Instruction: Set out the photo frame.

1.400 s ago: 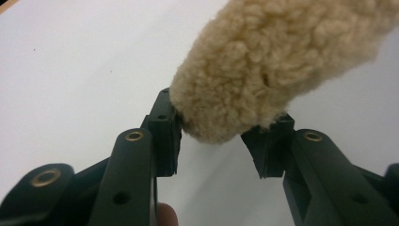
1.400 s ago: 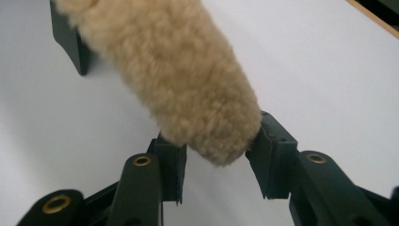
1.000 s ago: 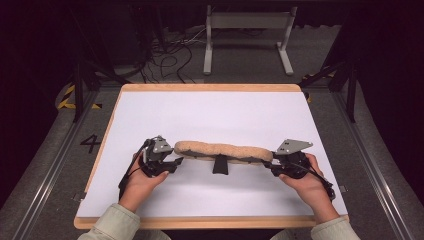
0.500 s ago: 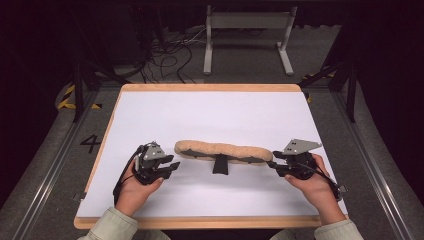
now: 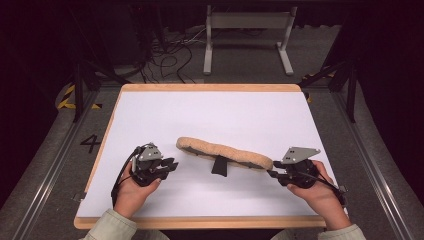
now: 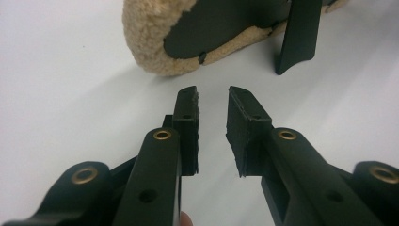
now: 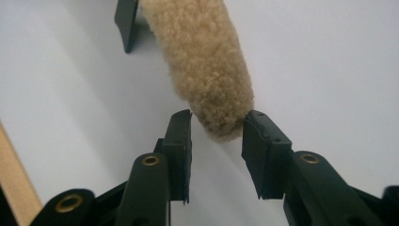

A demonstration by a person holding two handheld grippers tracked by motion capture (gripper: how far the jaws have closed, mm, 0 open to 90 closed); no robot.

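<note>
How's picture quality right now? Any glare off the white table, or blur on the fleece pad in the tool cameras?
High view: white table evenly lit, no glare, dark surroundings. Left gripper view: fleece pad sharp, with a soft shadow beneath it; left tool in focus at the tips, softer near the lens. Right gripper view: pad tip sharp between the right tool jaws.

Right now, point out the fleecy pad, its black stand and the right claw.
fleecy pad (image 5: 222, 151): high view, middle of its woolly top.
black stand (image 5: 219, 166): high view, the flat leg under the pad.
right claw (image 7: 216, 141): right gripper view, midway between its tips, open around the pad's end.
</note>
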